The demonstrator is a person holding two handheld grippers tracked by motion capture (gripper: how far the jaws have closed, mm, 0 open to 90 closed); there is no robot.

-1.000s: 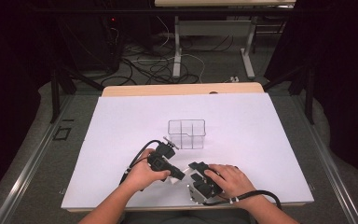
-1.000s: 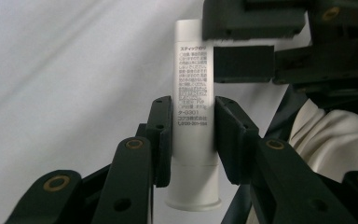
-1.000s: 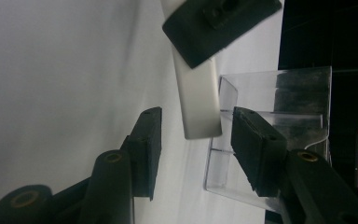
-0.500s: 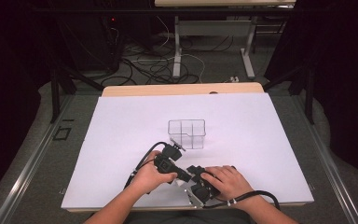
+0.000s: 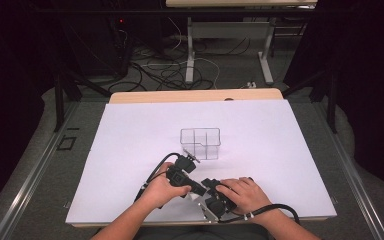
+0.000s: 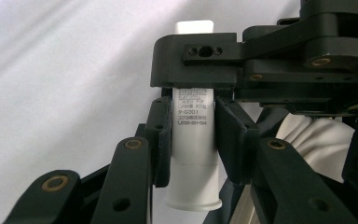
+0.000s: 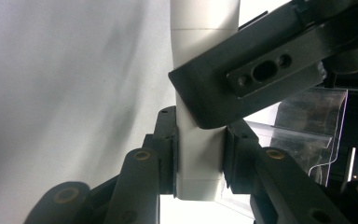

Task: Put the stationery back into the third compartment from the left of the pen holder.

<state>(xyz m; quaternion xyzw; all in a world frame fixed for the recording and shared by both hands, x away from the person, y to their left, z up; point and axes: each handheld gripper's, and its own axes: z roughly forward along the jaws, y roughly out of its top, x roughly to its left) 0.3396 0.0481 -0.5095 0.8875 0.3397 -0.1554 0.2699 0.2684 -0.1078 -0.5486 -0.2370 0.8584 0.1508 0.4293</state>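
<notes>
A white tube (image 6: 194, 140) with small printed text is clamped upright between the jaws of my left gripper (image 6: 195, 135), which is shut on its lower half. My right gripper (image 6: 196, 60) grips the same tube higher up, below its cap. In the right gripper view the tube (image 7: 200, 154) sits between the jaws of my right gripper (image 7: 200, 151), and a jaw of the left gripper crosses in front of it. In the high view both grippers, left (image 5: 192, 182) and right (image 5: 214, 196), meet near the table's front edge.
A clear plastic box (image 5: 200, 143) with several compartments stands on the white sheet (image 5: 130, 140) just beyond the hands; its wall (image 7: 307, 135) shows in the right gripper view. Cables trail from both grippers. Floor cables and table legs lie past the far edge.
The two hands have drawn together. The left gripper swung right and down until its jaws met the right gripper at the tube.
</notes>
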